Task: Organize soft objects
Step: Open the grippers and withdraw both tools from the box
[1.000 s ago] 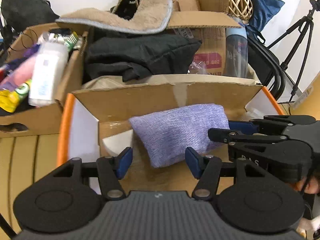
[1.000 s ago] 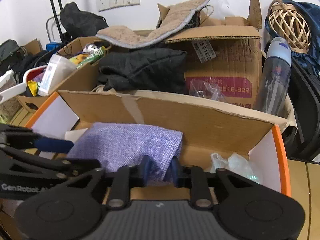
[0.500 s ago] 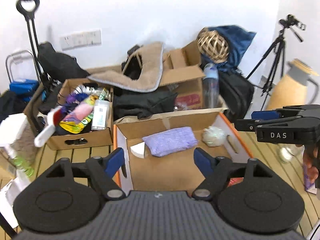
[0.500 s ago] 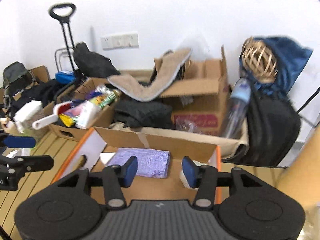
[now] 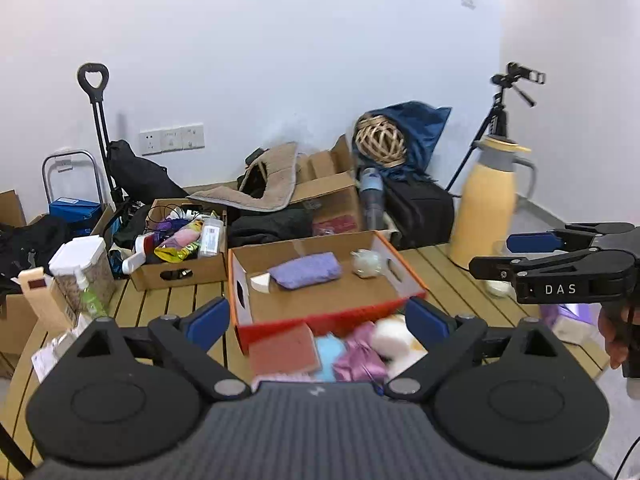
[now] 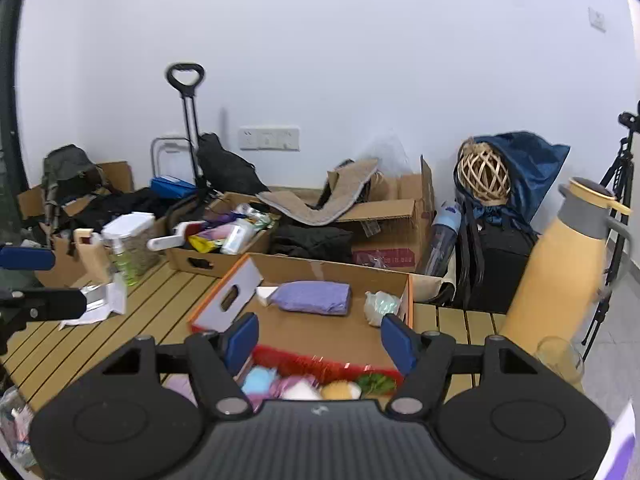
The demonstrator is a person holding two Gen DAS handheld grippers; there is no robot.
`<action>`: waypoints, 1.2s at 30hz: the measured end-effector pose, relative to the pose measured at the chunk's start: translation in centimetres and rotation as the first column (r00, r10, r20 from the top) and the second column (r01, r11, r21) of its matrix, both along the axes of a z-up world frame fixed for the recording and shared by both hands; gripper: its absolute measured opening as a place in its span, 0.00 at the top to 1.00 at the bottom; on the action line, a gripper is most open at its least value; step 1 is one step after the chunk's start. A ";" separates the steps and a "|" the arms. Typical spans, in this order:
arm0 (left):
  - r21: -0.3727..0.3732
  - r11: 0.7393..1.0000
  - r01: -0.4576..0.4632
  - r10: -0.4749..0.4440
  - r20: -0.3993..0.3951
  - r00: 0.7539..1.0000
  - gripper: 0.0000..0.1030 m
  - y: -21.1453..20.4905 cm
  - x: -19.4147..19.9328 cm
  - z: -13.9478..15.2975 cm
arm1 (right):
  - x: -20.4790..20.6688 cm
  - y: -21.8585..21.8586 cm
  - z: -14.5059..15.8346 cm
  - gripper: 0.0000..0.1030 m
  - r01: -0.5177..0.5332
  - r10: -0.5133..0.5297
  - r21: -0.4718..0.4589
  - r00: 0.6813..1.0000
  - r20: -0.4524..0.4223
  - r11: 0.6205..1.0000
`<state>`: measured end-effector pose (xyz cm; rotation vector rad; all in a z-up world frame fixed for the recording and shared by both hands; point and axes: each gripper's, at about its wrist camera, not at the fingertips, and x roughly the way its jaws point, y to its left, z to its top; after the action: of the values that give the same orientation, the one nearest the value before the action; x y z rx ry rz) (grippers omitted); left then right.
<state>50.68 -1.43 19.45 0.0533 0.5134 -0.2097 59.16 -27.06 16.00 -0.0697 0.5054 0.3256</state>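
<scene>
Both grippers have backed way off since a second ago: back then the right gripper [image 6: 320, 336] was pinched on the purple cloth [image 6: 310, 297] inside the box [image 6: 224, 300] and the left gripper [image 5: 318, 320] hovered right up against it, now both sit high and well clear, jaws spread wide with nothing in them. Cloth lies flat on the box floor near the back wall, just beside a white wedge [image 5: 261, 281], with a crumpled bag [image 5: 368, 263] well off toward the other end. Pulling back brought a heap of soft stuff into view just in front of the box: pink sponge [image 5: 285, 350], blue puff [image 5: 330, 354], pink fabric [image 5: 360, 356], white plush [image 5: 398, 340]. Readable writing: "DAS" on the side of the right gripper in the left view. The carton [image 6: 384, 258] behind has a red label with digits, too blurry to read.
</scene>
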 end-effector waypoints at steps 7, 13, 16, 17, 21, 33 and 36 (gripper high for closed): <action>-0.008 1.000 0.000 0.001 0.095 0.995 0.01 0.7 -11.0 -2.7 | -12.2 -0.8 -1.5 0.27 -0.012 0.006 0.046 0.990 0.144 0.999; -0.013 0.998 -0.067 0.068 0.194 0.979 0.00 1.7 -18.2 -6.7 | -20.9 -1.2 -5.3 0.22 -0.024 0.007 0.085 0.981 0.194 0.996; -0.019 0.992 -0.125 0.125 0.245 0.961 0.00 2.4 -21.2 -8.3 | -24.3 -1.3 -7.7 0.21 -0.024 0.003 0.111 0.983 0.183 0.994; -0.031 0.988 -0.149 0.152 0.254 0.955 0.00 2.6 -22.3 -8.8 | -25.3 -1.1 -8.3 0.21 -0.018 -0.002 0.102 0.982 0.188 0.995; -0.057 0.983 -0.177 0.185 0.247 0.951 0.00 2.8 -26.8 -10.2 | -29.7 -0.7 -10.1 0.21 0.014 -0.031 0.080 0.977 0.211 0.997; -0.049 0.984 -0.169 0.175 0.239 0.955 0.00 2.0 -36.2 -12.7 | -40.2 0.4 -13.0 0.10 -0.055 0.041 0.071 0.981 0.187 0.996; -0.048 0.984 -0.171 0.177 0.253 0.951 0.00 1.8 -36.9 -12.5 | -41.5 0.2 -13.2 0.10 -0.043 0.028 0.072 0.979 0.200 0.996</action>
<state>13.80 0.41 6.96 0.0093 0.2551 -0.0348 17.68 -26.84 2.82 -0.0367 0.2935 0.3686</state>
